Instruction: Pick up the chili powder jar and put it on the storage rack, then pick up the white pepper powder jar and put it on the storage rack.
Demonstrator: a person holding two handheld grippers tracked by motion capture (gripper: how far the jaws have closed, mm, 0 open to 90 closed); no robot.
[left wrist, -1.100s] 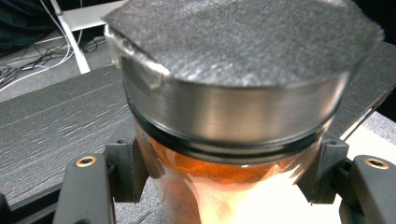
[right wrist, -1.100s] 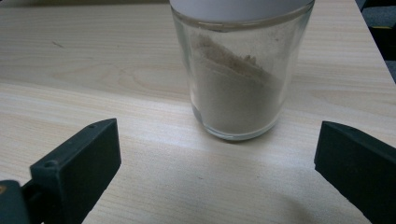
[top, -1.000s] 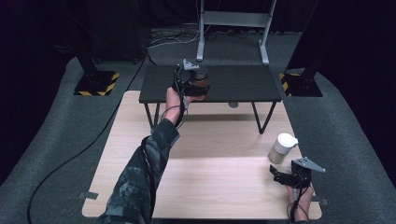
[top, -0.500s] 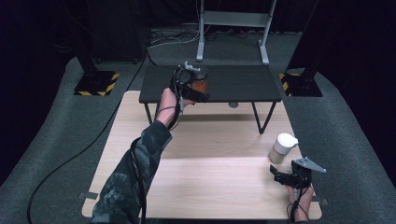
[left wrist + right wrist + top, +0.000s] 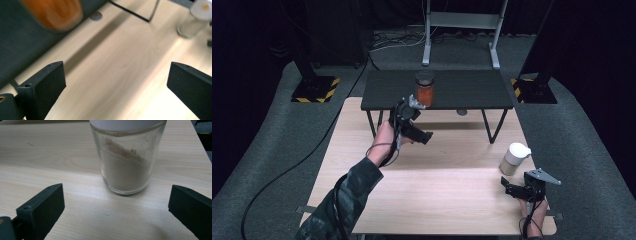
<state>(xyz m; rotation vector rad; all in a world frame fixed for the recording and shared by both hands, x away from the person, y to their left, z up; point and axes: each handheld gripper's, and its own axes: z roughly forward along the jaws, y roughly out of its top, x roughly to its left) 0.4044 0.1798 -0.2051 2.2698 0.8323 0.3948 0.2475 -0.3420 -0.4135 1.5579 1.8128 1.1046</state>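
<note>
— Now, where does the orange-filled jar (image 5: 425, 88) sit?
— Upright on the black raised shelf (image 5: 472, 90), near its front edge, toward the shelf's left half. Blurred and orange at the top left corner of the left gripper view (image 5: 53, 12).
— And the left gripper (image 5: 411, 120)?
— Just in front of the jar, off the shelf's front edge, above the wooden surface (image 5: 432, 185). Jaws just opened wide, nothing between them; jar let go.
— The right gripper (image 5: 518, 189)?
— Low at the surface's right front corner, well apart from the orange jar. Jaws spread wide, gripping nothing.
— Anything in front of it?
— A glass jar of pale powder with a white lid (image 5: 127, 157), standing just ahead of those jaws, untouched; far right of the orange jar, down on the surface.
</note>
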